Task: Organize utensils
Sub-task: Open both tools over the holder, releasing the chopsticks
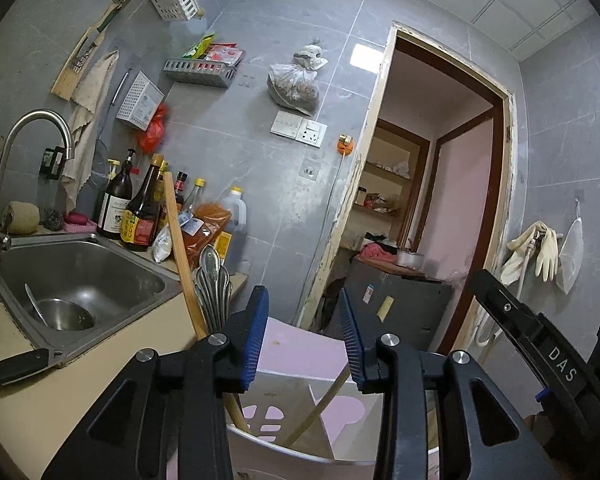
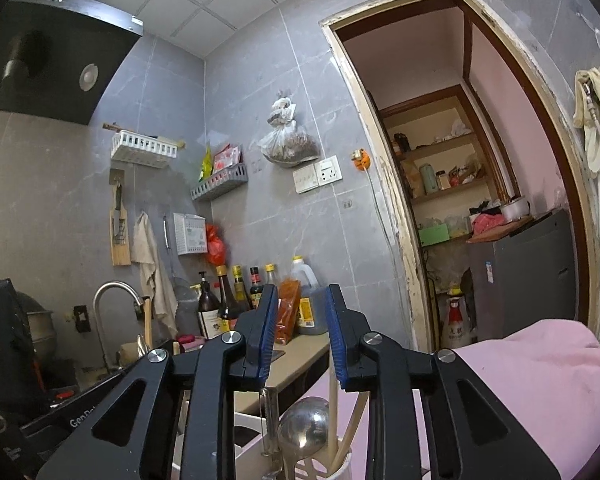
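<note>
Both grippers are hovering with blue pads apart and gripping nothing: the left gripper [image 1: 303, 336] and right gripper [image 2: 300, 332] are sitting just above a white-and-pink utensil holder [image 1: 292, 412], where pale wooden chopsticks [image 2: 332, 396], ornate steel handles [image 1: 212, 284] and a shiny ladle [image 2: 304, 424] are standing upright, the sink [image 1: 80, 276] lying beyond

Both grippers point level; the left gripper [image 1: 303, 322] and right gripper [image 2: 302, 326] each stand partly parted, pads gripping nothing.

Left gripper [image 1: 303, 332], right gripper [image 2: 298, 332]: black linkage arms, silver pivot screws, ribbed blue pads; white "DAS" lettering on one.
</note>
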`<state>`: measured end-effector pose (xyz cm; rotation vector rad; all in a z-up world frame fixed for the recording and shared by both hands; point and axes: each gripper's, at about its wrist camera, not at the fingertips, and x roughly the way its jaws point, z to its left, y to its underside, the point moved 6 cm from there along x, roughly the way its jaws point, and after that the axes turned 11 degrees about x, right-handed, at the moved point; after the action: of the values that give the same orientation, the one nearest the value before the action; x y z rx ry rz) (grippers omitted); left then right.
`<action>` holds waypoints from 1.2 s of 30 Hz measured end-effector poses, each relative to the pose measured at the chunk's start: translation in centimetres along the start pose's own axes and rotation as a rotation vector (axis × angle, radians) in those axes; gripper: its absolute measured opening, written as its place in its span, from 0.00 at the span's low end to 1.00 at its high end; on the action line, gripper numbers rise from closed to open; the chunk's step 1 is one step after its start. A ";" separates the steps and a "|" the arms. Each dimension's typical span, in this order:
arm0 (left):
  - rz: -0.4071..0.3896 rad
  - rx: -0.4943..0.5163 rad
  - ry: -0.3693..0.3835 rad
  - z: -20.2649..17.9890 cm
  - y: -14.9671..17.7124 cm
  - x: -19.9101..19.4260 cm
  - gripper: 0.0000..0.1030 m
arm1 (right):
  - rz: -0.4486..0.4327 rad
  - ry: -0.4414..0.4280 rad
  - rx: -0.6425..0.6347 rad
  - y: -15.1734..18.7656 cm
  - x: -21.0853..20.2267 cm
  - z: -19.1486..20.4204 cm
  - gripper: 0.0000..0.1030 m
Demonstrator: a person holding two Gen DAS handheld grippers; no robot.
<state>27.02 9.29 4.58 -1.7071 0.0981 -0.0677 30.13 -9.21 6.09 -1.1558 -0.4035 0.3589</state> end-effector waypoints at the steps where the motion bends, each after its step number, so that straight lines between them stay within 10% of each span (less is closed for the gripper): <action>1: -0.001 0.002 -0.001 0.0 -0.1 -0.1 0.32 | -0.003 0.002 -0.003 0.0 0.0 0.1 0.23; 15: -0.042 0.051 -0.013 -1.9 -3.3 -2.7 0.62 | -0.039 0.085 -0.030 -3.2 -3.4 -1.4 0.55; 25: 0.027 0.045 0.049 -5.2 -2.8 -5.0 0.94 | 0.002 0.162 -0.076 -5.3 -9.3 -3.7 0.99; 36: 0.191 0.125 0.184 -10.4 1.2 -5.7 0.95 | 0.180 0.298 -0.167 -3.8 -13.8 -7.2 1.00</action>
<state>20.22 -0.54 4.91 -1.5571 0.3862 -0.0867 21.81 -22.90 5.49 -1.3903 -0.0688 0.3065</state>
